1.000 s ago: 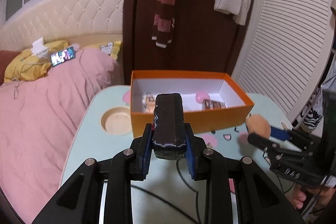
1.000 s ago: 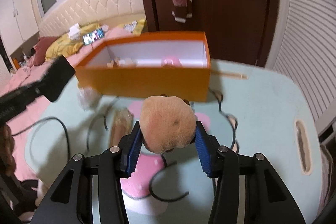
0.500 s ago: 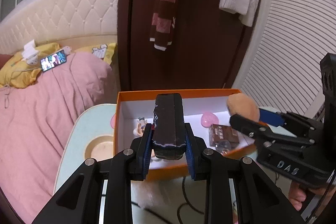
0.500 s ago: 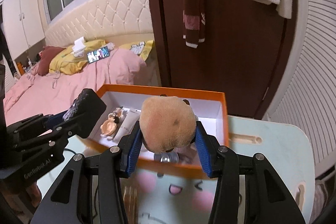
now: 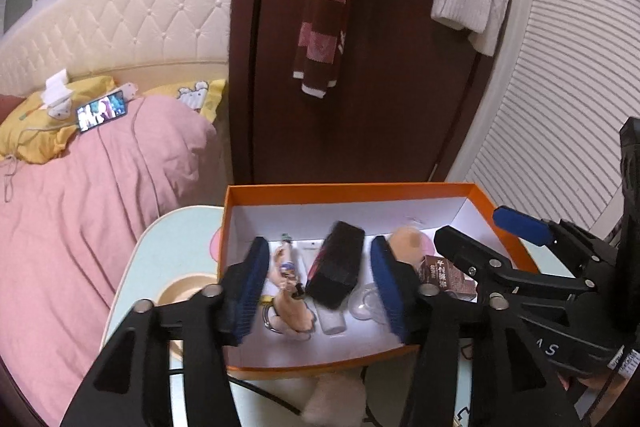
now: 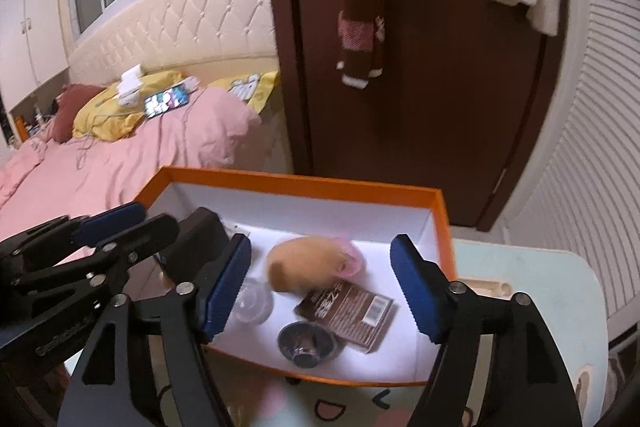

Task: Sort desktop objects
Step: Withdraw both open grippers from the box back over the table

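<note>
An orange box (image 5: pixel 408 189) with a white inside stands on the pale blue table. Over it my left gripper (image 5: pixel 320 247) has its jaws opening. A black block (image 5: pixel 336 275) lies loose between them, tilted on the things in the box, and no pad touches it. My right gripper (image 6: pixel 320 241) is opening too. The tan plush ball (image 6: pixel 304 263) rests in the box below it, free of the pads. The right gripper (image 5: pixel 474 227) shows at the right of the left wrist view, and the left gripper (image 6: pixel 154 217) at the left of the right wrist view.
The box also holds a small figurine (image 5: pixel 288 275), a brown packet (image 6: pixel 348 311), a clear cup (image 6: pixel 252 303) and a dark round piece (image 6: pixel 306 343). A pink bed (image 5: pixel 100 207) lies left of the table (image 6: pixel 532 287). A dark door (image 5: pixel 380 107) stands behind. Cables run on the table in front.
Both grippers moved forward over the orange box, then opened. The left one let go of the black block and the right one of the tan plush ball; both now lie in the box.
</note>
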The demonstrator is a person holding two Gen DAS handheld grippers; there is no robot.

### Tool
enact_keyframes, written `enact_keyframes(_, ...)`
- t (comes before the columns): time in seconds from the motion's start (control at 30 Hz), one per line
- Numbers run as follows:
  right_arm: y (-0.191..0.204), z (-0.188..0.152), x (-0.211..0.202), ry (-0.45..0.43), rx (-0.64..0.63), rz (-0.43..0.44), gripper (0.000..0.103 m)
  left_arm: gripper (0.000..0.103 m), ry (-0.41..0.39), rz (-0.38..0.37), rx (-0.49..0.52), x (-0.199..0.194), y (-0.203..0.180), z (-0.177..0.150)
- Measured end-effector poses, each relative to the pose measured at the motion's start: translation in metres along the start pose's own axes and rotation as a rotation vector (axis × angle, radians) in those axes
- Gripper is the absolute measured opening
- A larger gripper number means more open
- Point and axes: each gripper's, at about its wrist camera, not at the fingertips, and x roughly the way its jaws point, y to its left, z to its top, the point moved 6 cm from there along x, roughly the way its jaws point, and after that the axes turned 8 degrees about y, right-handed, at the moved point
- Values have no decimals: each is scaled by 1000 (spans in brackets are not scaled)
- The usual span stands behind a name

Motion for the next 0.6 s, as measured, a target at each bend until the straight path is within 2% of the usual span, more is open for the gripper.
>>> enact_keyframes(0.13,-2,-1,-5,0,11,9,78,62,-15,-8,-5,-10,1,-2)
enact_keyframes(0.6,3,-27,-53,-16,49,56,78,65,-39,41,18,-75,18,-40)
